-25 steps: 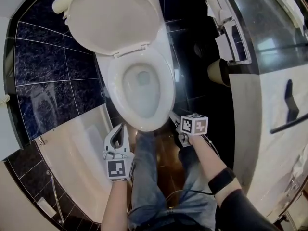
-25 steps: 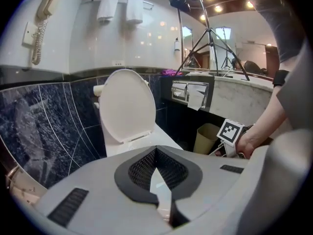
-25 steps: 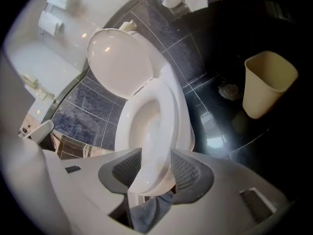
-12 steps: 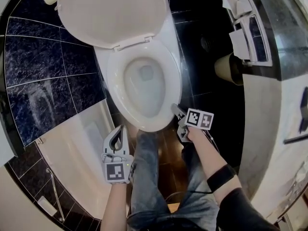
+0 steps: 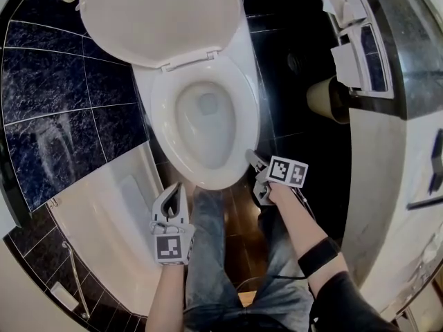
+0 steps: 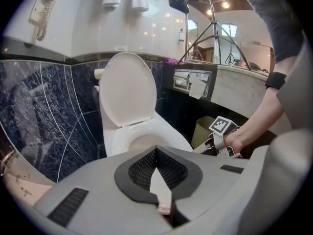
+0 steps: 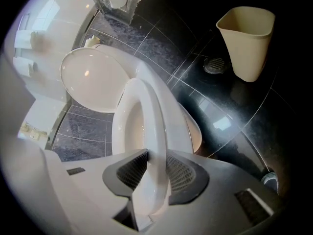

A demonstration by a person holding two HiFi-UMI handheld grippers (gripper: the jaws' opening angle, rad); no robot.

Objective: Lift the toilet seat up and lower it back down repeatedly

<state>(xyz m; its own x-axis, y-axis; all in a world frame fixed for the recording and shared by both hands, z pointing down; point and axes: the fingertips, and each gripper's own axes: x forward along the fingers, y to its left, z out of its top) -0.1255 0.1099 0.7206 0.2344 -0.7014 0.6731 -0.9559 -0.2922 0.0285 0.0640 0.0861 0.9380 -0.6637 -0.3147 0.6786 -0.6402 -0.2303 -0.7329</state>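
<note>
While the toilet seat point(image 5: 160, 120) lies flat on the bowl point(image 5: 243, 126), the right gripper point(image 5: 253, 159), its jaws just closing, pinches its near right rim; the left gripper point(image 5: 174, 189) hangs closed and empty. Next, I reckon, comes a steady upward swing.

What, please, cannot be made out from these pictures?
- Toilet lid: its top is cut off by the head view's upper edge.
- Toilet seat: its front is hidden behind the left tool in the left gripper view.
- Bin: its inside bottom is hidden by its own wall in the right gripper view.
</note>
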